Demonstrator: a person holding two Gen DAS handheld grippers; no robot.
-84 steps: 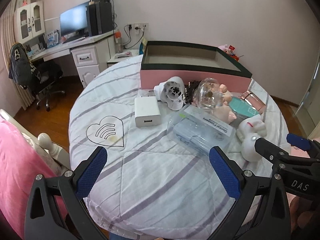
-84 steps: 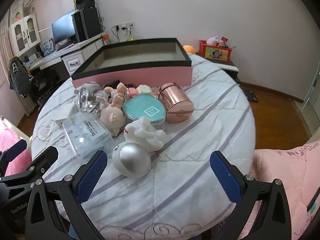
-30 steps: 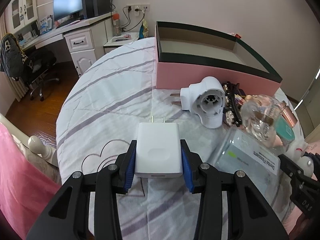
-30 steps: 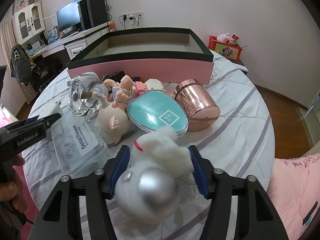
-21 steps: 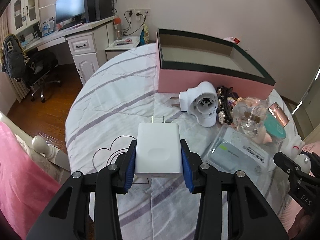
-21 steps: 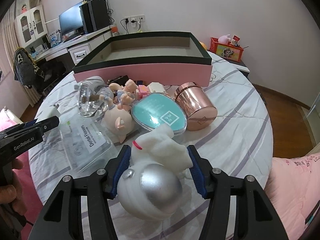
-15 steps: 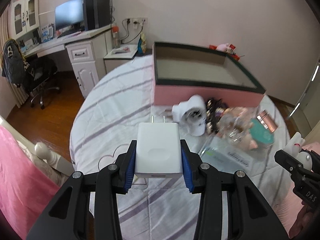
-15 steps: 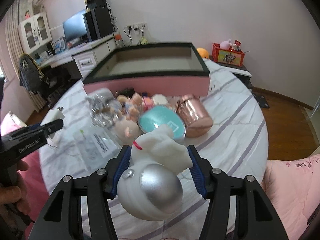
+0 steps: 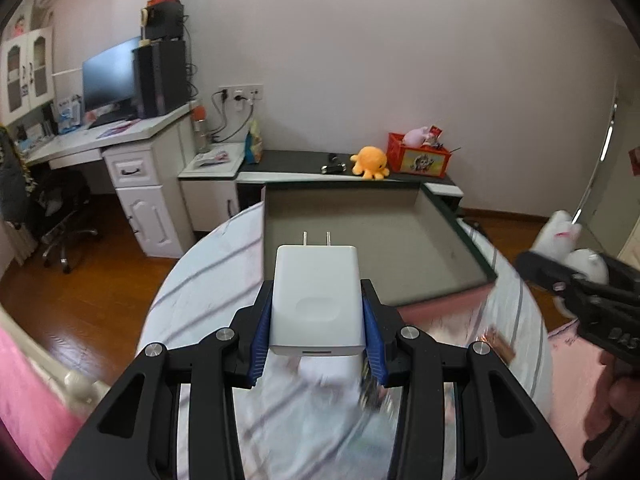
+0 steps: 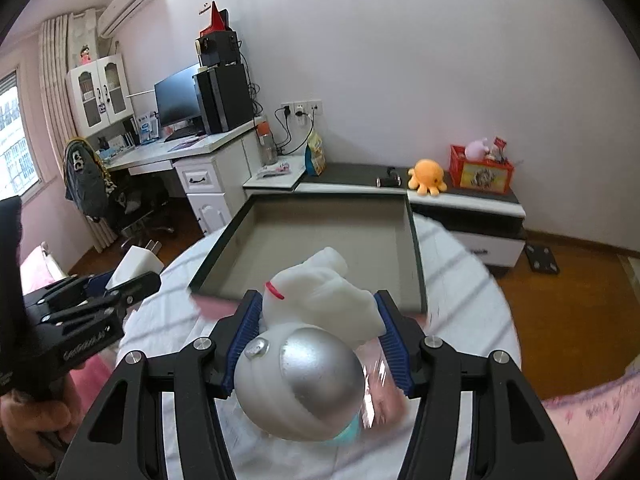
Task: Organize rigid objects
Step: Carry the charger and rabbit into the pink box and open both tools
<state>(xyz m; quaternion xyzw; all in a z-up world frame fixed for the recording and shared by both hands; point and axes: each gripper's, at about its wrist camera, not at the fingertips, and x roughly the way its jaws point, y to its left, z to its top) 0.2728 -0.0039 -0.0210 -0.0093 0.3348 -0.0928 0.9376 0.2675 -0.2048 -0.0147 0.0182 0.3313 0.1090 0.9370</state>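
Both tools are hanging in the air above the round table (image 9: 208, 280), which is wearing a white quilted cover with grey stripes; the cover and whatever is lying on it are showing only as blur under the fingers.

The left gripper (image 9: 318, 338) is clamping a white charger (image 9: 318, 300) flat between its blue pads (image 9: 260, 338); the two prongs are pointing away from the camera, toward the box; the port end is facing back toward the handle. In the right wrist view the same gripper (image 10: 116, 282) is sitting at the left edge, a hand (image 10: 36, 428) wrapped round its grip, the charger (image 10: 136, 262) sticking out past the black fingers.

The right gripper (image 10: 316, 338) is squeezing a white figurine (image 10: 320, 300) with a thin red band; its rounded silver base is facing the lens, its pale body is pointing out toward the box. From the left wrist view that gripper (image 9: 560, 272) is coming in from the right edge, the white figurine (image 9: 564, 244) poking up behind its black fingers.

The pink box (image 9: 368, 248), dark-rimmed and with a grey floor, is lying open on the far part of the table, ahead of and below both held items; nothing is showing inside it.

Behind: a low dark bench (image 10: 472, 196) along the wall carrying an orange plush octopus (image 10: 428, 176) and a red crate (image 10: 482, 172); a white desk (image 10: 192, 152) with a monitor (image 10: 178, 98) to the left.
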